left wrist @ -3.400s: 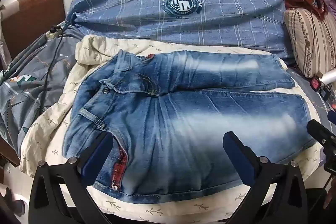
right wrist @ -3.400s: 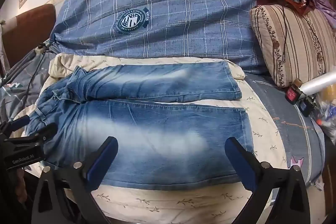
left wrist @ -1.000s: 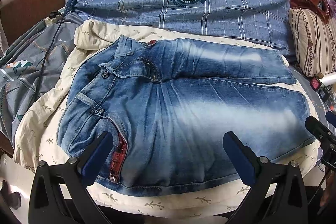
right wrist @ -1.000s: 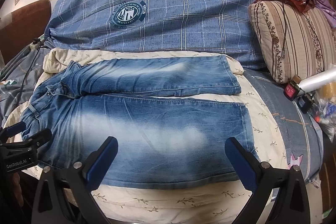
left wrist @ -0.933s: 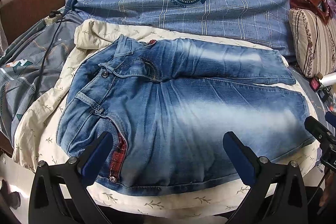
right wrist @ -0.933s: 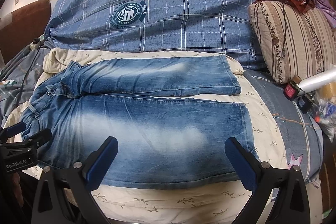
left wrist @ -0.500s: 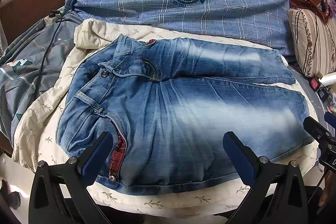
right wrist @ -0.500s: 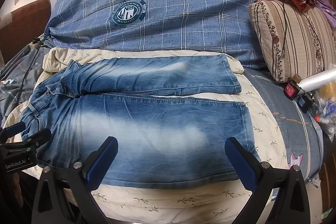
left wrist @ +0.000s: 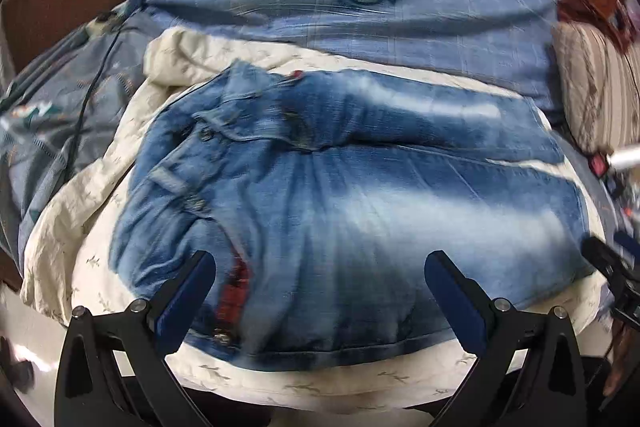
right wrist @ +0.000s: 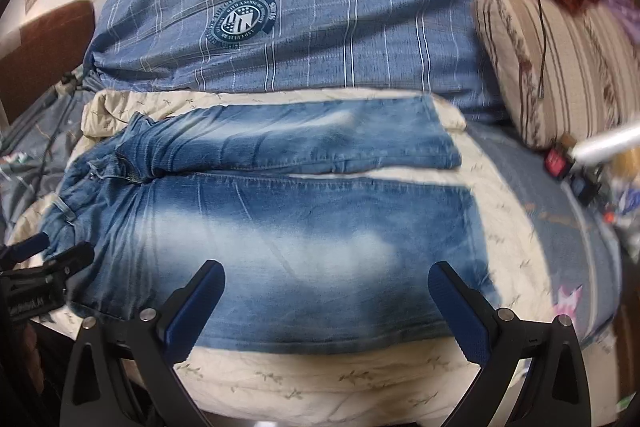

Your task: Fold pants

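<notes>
One pair of jeans (right wrist: 280, 227) lies spread out on a cream quilt (right wrist: 320, 379) on the bed. The two legs lie side by side and point to the right. A thin strip of quilt shows between them near the hems. The waist (left wrist: 192, 163) is on the left and looks bunched up, with a button and a bit of red lining showing.

The left claw (left wrist: 320, 295) hangs over the waist end. Its two fingers are spread wide and hold nothing. The right claw (right wrist: 326, 307) hangs over the near leg. It is wide open too, and empty. Neither claw touches the jeans yet, so I think the folding has not begun. The left view is blurry, so small things there are hard to make out.

Behind the jeans lies a big blue checked pillow (right wrist: 300, 19). A striped pillow (right wrist: 560, 67) sits to the right. A dark cord (left wrist: 92, 75) runs over the grey bedding on the left.

What could go wrong? The quilt is soft and loose. A claw that bites too deep may pinch the quilt with the jeans and drag it along. The waist is thick and lumpy, so a claw may grab only the top layer, and the fold will come out crooked. If one claw lifts faster than the other, the legs may slide apart.
</notes>
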Demonstrator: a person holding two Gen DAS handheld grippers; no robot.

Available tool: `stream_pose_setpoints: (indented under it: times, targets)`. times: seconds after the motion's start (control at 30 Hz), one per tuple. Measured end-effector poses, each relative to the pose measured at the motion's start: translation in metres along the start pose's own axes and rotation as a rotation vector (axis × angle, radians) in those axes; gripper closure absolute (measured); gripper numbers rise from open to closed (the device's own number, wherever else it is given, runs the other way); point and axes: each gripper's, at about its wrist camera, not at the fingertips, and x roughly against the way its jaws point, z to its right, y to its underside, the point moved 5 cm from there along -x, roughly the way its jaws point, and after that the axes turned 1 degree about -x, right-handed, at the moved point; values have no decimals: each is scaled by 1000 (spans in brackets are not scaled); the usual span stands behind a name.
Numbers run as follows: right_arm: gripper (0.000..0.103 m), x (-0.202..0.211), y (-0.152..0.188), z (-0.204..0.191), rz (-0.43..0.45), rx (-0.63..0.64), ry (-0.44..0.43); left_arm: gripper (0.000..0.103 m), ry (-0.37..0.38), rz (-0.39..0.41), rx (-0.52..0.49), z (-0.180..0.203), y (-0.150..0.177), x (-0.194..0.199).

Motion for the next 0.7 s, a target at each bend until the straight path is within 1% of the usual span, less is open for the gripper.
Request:
stream_pose_setpoints:
  times: [0.03,0.07,0.1,0.13,0.17,0.2,0.23,0.27,0.3,0.37,0.43,0.47,0.5,0.53,0.63,0.7]
  targets:
    - [0,0,3,6,-8,-22,-19,0,-3,-2,40,-12,0,-1]
    - [0,-1,7,17,-24,-64,-44,0,-10,-5,126,-35,1,-3]
    - [0,-2,11,30,-39,-112,-65,0,-13,-9,188,-50,3,-5]
    - [0,-4,17,47,-55,-180,-87,0,-16,-16,255,-67,5,-8]
    - [0,-6,23,69,-70,-274,-115,0,-26,-26,319,-83,8,-12]
    - [0,-8,29,88,-84,-365,-136,0,-49,-38,367,-99,11,-16]
    - [0,-11,35,107,-102,-457,-153,0,-71,-54,393,-111,15,-21]
    - [1,-15,42,127,-128,-552,-170,0,-76,-67,408,-117,17,-25]
    - [1,-18,48,141,-142,-617,-188,0,-78,-71,418,-121,18,-28]
    - [5,-25,57,163,-164,-734,-230,0,-75,-86,437,-125,21,-34]
    - [14,-31,60,172,-178,-790,-257,0,-51,-99,445,-125,21,-39]
    - [15,-34,59,173,-177,-799,-282,0,-40,-103,451,-125,21,-41]
    - [20,-37,58,172,-179,-808,-300,0,-29,-103,464,-125,21,-43]
    - [27,-40,58,173,-185,-823,-315,0,-16,-105,474,-124,21,-44]
    - [28,-52,60,169,-223,-832,-303,0,19,-112,521,-129,25,-49]
    - [29,-57,63,168,-227,-854,-297,0,52,-140,578,-133,31,-55]
